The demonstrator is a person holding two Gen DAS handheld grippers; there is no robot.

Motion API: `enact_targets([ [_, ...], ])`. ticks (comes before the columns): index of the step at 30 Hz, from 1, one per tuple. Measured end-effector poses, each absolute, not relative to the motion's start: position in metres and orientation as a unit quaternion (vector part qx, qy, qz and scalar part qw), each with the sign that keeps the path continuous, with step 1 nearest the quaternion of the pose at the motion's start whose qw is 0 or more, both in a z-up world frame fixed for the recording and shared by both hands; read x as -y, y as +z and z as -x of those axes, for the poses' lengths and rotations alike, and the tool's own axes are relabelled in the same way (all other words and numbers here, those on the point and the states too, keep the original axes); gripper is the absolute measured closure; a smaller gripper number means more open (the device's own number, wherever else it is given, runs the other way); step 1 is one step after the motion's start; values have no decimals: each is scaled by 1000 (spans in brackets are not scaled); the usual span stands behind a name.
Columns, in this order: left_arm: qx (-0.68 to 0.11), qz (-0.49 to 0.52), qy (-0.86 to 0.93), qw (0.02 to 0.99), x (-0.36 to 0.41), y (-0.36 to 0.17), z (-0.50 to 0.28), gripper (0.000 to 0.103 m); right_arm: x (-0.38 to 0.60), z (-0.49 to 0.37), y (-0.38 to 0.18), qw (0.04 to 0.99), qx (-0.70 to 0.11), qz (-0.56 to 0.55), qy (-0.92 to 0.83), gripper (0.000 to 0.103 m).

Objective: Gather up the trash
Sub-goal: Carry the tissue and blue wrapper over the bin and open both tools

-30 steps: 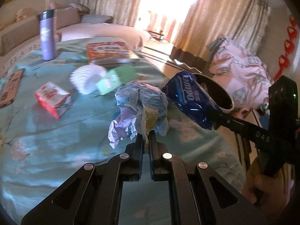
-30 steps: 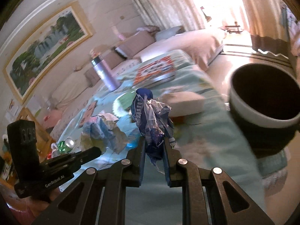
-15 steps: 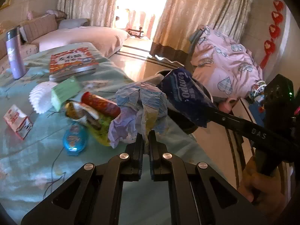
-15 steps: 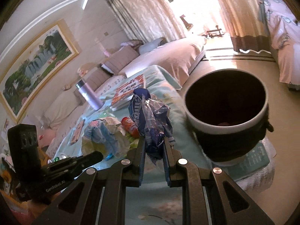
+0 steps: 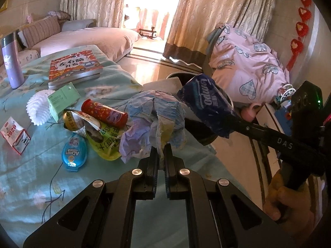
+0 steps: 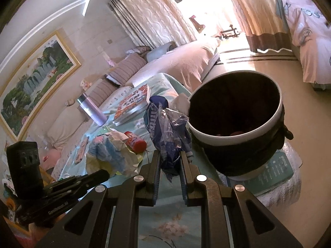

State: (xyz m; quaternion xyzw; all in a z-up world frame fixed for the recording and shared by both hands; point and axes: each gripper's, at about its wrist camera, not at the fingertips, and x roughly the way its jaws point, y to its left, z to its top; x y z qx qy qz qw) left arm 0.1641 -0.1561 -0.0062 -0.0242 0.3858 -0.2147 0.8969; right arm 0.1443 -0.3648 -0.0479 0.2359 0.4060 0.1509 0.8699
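Observation:
My left gripper point(image 5: 161, 150) is shut on a crumpled blue, white and yellow wrapper point(image 5: 154, 117) and holds it above the teal-covered table. My right gripper point(image 6: 169, 157) is shut on a dark blue Tempo tissue wrapper point(image 6: 165, 132), close to the left rim of the black trash bin point(image 6: 238, 132) with a white band. In the left wrist view the blue wrapper point(image 5: 204, 105) hangs over the bin's mouth point(image 5: 198, 132) at the table's right edge. The crumpled wrapper also shows in the right wrist view point(image 6: 109, 153), left of the blue one.
On the table lie a red tube point(image 5: 104, 112), a yellow-green packet point(image 5: 101, 136), a blue oval pack point(image 5: 74, 155), a green box point(image 5: 63, 101), a white paper cup liner point(image 5: 38, 110), a red-white carton point(image 5: 14, 134), a book point(image 5: 74, 68) and a purple flask point(image 5: 11, 62).
Both grippers have swung right toward the bin with their wrappers still held. The bin now fills more of the right wrist view, and more litter shows on the table at the left.

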Motion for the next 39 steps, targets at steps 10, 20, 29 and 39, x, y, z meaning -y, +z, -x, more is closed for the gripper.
enact_targets([
  [10,-384,14,-236,892,176,-2,-170,98,382,-138,-43,878,-393,-240,129,86],
  [20,-395,-9,-273,877,232,3,-197,98,416,-154,-41,886,-394,-227,93,86],
  [29,-405,-17,-285,869,277,5,-239,98,442,-184,-41,887,-403,-211,77,86],
  [39,-428,-16,-273,861,296,-9,-269,74,460,-212,-58,879,-424,-205,73,81],
])
